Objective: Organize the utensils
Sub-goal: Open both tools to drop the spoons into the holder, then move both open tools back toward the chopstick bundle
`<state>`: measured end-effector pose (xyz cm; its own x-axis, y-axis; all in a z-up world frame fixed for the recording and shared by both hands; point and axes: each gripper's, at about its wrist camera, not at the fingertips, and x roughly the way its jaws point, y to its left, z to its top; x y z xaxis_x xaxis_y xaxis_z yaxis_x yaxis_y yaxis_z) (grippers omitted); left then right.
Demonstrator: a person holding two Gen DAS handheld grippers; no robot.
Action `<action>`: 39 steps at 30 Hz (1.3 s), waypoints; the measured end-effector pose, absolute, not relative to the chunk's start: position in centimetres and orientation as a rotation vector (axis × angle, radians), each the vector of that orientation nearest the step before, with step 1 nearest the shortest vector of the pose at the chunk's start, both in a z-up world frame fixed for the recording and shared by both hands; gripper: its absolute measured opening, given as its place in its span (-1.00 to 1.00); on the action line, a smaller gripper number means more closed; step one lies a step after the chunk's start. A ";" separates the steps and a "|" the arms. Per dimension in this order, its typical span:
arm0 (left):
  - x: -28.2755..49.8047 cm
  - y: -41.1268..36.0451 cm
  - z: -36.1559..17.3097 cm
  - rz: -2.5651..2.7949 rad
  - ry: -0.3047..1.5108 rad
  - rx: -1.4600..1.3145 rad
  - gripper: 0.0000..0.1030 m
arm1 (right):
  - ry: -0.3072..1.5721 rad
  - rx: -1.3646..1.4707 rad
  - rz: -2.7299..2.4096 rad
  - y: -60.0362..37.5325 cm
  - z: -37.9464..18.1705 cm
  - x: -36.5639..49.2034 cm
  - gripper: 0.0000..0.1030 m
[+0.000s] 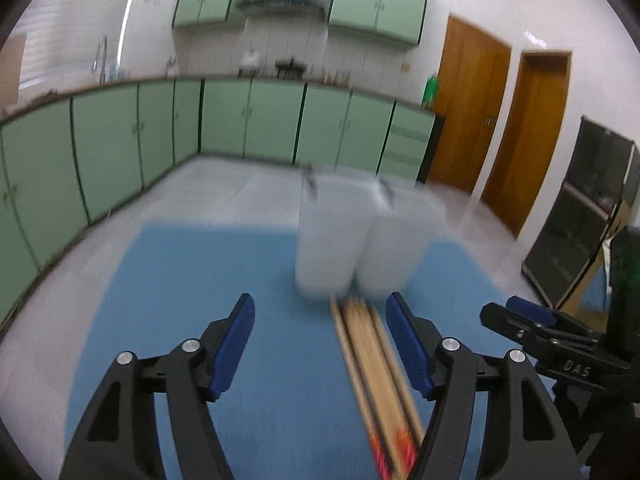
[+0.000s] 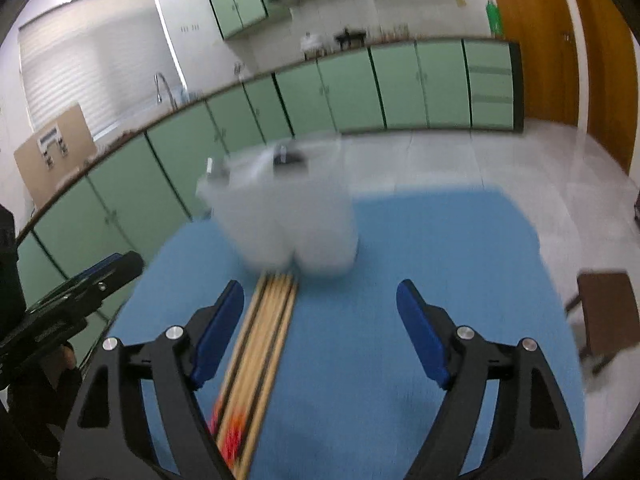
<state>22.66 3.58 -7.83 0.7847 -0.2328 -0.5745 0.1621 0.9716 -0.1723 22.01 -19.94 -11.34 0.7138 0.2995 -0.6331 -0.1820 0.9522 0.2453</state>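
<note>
On the blue surface (image 1: 192, 280), our left gripper (image 1: 320, 344) and right gripper (image 2: 320, 332) both have fingers spread and empty; careless reaching could scatter the wooden chopsticks (image 2: 260, 344) or topple the translucent white plastic holders (image 2: 288, 216).

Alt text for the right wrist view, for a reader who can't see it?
The open right gripper hovers over a blue mat, nothing held. A row of wooden chopsticks lies beside its left finger, pointing toward two blurred white containers. The left gripper shows at the left edge; green cabinets stand behind.
</note>
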 end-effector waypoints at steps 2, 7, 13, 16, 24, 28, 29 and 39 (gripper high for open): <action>21.1 3.5 -9.7 -0.208 0.693 -0.115 0.30 | 0.768 0.162 0.268 -19.3 -12.5 20.2 0.49; 18.4 2.7 -13.0 -0.199 0.799 -0.074 0.30 | 0.838 0.113 0.284 -17.7 -14.5 16.5 0.49; 16.8 2.8 -14.1 -0.174 0.853 -0.064 0.31 | 0.885 0.078 0.311 -16.6 -15.6 13.6 0.49; 16.6 3.0 -14.5 -0.161 0.867 -0.065 0.31 | 0.894 0.039 0.314 -16.1 -16.2 12.7 0.49; 16.1 3.6 -15.1 -0.133 0.878 -0.069 0.31 | 0.908 -0.061 0.278 -15.3 -16.9 12.3 0.48; 16.1 3.6 -15.3 -0.128 0.879 -0.058 0.31 | 0.904 -0.054 0.241 -16.0 -16.9 12.4 0.46; 16.1 3.6 -15.3 -0.128 0.880 -0.057 0.31 | 0.903 -0.053 0.221 -16.3 -16.9 12.5 0.46; 15.8 3.4 -15.4 -0.110 0.875 -0.048 0.32 | 0.889 -0.007 0.289 -16.9 -17.0 11.7 0.12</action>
